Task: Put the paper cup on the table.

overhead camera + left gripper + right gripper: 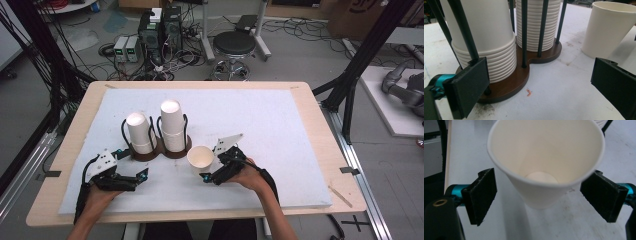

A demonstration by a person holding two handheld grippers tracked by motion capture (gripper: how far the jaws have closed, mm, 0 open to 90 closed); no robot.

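1. Black pads of the right gripper (537,200) stand wide apart on either side of a white paper cup (546,157), clear of its wall; the cup stands upright on its own, apparently just set down.
2. The left gripper (536,85) is also spread, holding nothing, its near jaw just beside the brown cup holder (509,85), perhaps ready to steady it.
3. Two inverted cup stacks (172,125) sit in that holder's wire loops, ready for pulling.
4. The loose cup stands just right of the holder on the white mat (280,125).

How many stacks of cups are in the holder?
2: a shorter white paper cup stack on the dark brown holder's left side, a taller one on its right. One loose white cup stands beside it.
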